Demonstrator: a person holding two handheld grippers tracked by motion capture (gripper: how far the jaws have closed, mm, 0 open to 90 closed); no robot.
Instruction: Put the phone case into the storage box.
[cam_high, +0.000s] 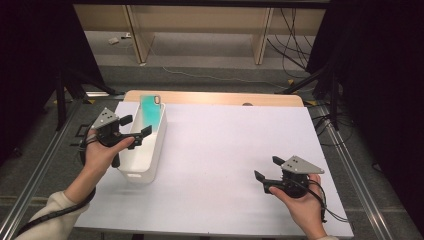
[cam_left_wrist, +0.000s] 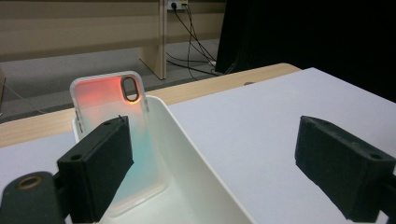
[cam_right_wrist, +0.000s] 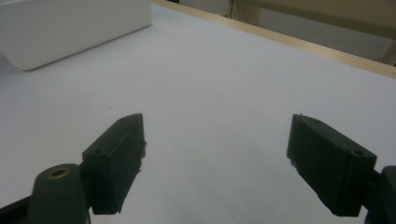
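Phone case stands in the far end of the white bin, leaning against the bin's far wall, camera cutout up. High view: teal. Left gripper view: translucent, red-orange glow at top fading to pale teal lower down, white rim, oval cutout near top corner.

Nearest: right gripper, held in the person's right hand at the near right of the table, well apart from the bin. Jaws wide open, nothing between them, pointing left across the white tabletop. Right gripper view: both black jaws spread over bare white surface, bin at upper left, wooden table edge beyond. Grey three-cornered plate on top, cable trailing off the wrist.

Next: left gripper, held in the left hand, at the left side of the bin. Jaws wide open, holding nothing. High view: one jaw tip sits over the bin's opening, the other just outside the left wall. Left gripper view: left jaw in front of the case's lower part, right jaw over the tabletop; can't tell if the left jaw touches the case. Cream sleeve at the bottom left.

Far: wooden strip along the table's back edge, grey floor, cables, wooden furniture legs.
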